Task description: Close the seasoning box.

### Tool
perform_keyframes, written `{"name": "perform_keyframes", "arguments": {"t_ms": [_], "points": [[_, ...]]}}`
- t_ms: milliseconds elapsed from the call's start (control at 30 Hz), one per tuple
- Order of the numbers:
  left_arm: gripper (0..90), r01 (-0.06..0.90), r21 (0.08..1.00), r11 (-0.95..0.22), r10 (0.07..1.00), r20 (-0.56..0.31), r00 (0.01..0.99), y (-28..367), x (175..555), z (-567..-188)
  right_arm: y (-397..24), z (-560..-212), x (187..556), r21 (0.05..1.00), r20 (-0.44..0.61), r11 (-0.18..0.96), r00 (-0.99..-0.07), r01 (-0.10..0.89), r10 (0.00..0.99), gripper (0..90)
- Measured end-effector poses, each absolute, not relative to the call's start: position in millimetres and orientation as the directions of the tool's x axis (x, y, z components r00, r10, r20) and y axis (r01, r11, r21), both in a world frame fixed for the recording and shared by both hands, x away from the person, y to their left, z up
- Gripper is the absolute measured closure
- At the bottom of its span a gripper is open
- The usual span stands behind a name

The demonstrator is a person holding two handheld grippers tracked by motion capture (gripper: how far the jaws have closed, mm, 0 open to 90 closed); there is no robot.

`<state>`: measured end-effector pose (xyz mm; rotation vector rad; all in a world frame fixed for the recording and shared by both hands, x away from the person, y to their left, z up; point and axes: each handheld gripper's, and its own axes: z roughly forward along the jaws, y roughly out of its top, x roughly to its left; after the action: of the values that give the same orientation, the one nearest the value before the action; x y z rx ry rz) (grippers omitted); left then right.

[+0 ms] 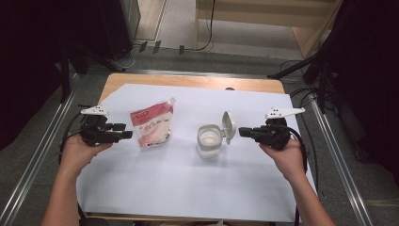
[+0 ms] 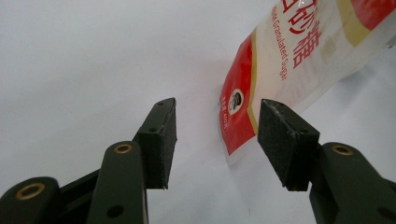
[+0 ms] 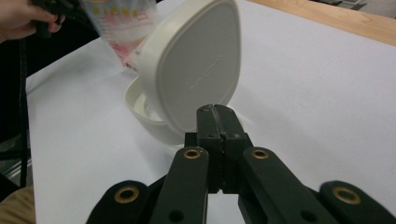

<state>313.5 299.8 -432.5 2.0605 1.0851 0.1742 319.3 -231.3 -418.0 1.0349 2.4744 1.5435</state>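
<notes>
Left of centre in the high view, the left gripper (image 1: 126, 135) holds its jaws apart, empty, just beside the sugar pouch (image 1: 151, 126), whose long axis runs slantwise ahead of them. Right of centre, the right gripper (image 1: 242, 132), jaws together, sits just behind the white container (image 1: 209, 141)'s raised lid (image 1: 228, 126).

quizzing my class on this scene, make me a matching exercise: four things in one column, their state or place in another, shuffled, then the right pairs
Things:
1. left gripper
2. right gripper
3. sugar pouch
4. white container

States or places:
A. lid flipped up, standing open
B. jaws pressed together, nothing between them
C. red and white, beside the left gripper
D. jaws apart, nothing gripped

Pairs: 1-D, 2-B, 3-C, 4-A
</notes>
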Motion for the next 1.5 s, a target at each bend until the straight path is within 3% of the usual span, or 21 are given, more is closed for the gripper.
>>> {"name": "perform_keyframes", "arguments": {"t_ms": [767, 1500], "points": [[47.7, 0.644, 0.696, -0.319, 0.755, -0.224, 0.616, 300.9, 312.0, -432.8, -204.3, -415.0, 355.4, 0.789, 0.327, 0.259, -0.737, 0.558, 0.592, 90.0], [46.8, 0.656, 0.686, -0.315, 0.764, -0.226, 0.604, 300.8, 313.3, -433.8, -180.1, -409.0, 341.1, 0.797, 0.291, 0.320, -0.790, 0.512, 0.540, 87.2]]}}
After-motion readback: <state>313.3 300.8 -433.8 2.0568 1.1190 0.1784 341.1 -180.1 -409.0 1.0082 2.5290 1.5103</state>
